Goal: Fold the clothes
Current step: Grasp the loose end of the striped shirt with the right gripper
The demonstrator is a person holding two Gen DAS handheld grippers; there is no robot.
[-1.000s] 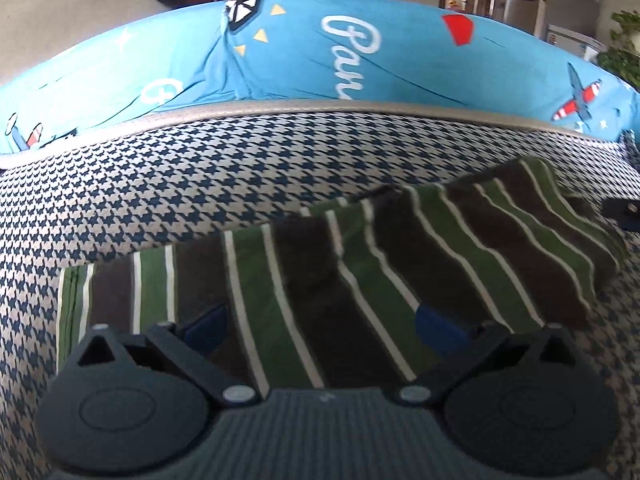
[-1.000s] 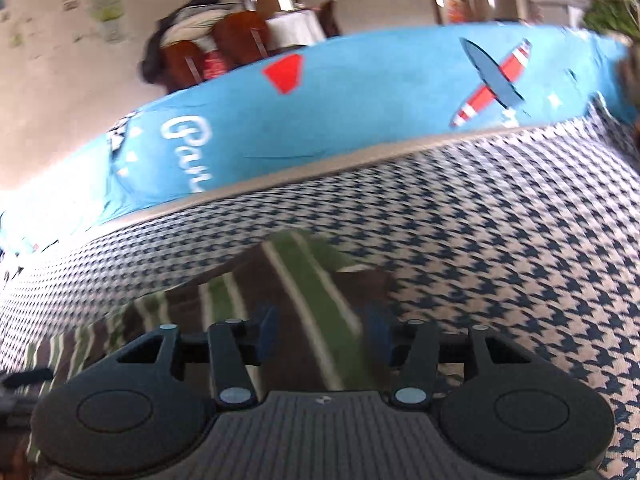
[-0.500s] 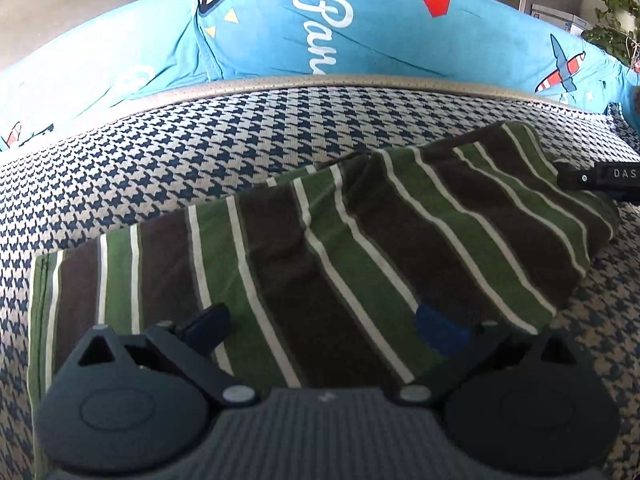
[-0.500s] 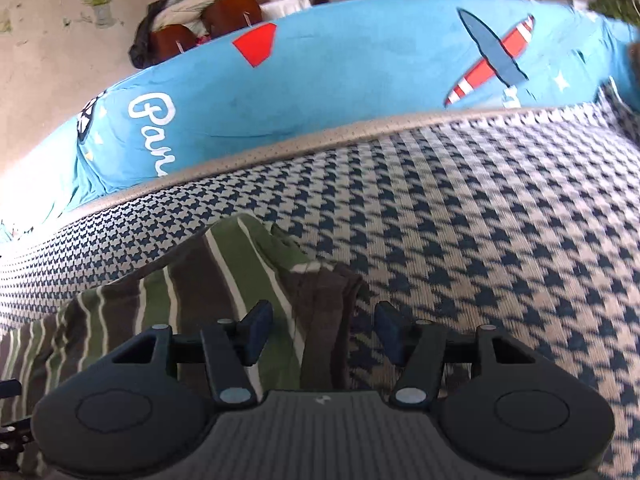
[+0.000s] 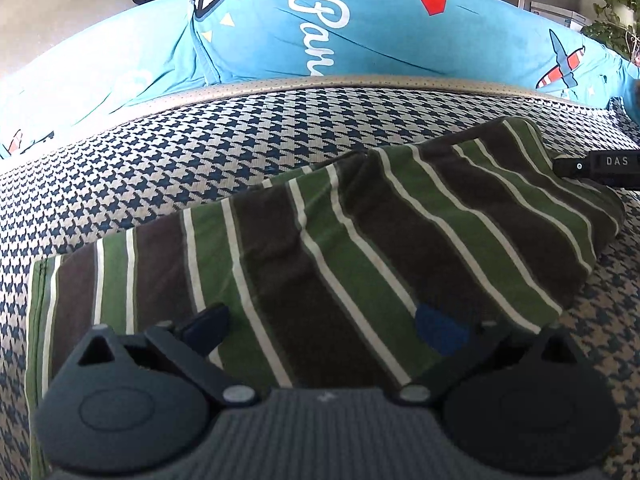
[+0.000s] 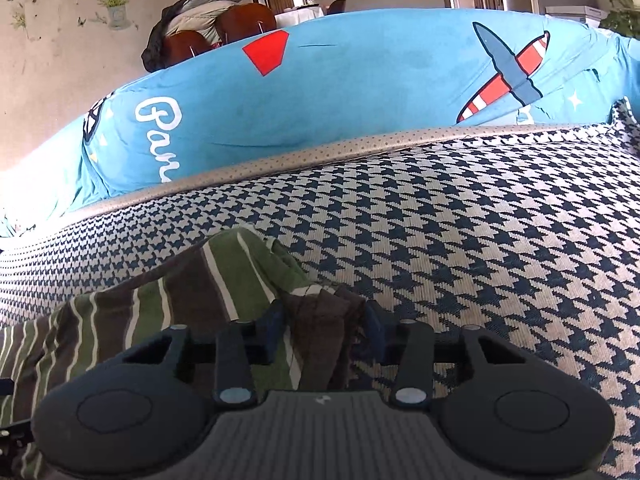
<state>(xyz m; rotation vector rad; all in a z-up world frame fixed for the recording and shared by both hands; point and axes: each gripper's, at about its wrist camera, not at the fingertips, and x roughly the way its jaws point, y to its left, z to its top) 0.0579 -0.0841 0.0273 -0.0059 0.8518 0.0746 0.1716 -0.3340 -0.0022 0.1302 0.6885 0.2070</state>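
Lying across the houndstooth sofa seat (image 5: 240, 148), the striped garment (image 5: 360, 248) hid its near edge beneath the left gripper (image 5: 324, 326), whose fingers stood spread wide over the cloth. The right gripper (image 6: 326, 324), angled downward, was closing on the garment's bunched corner (image 6: 324, 312), the folds between its pads. A blue printed cushion (image 6: 360, 92) rose behind; chairs beyond were blurred.
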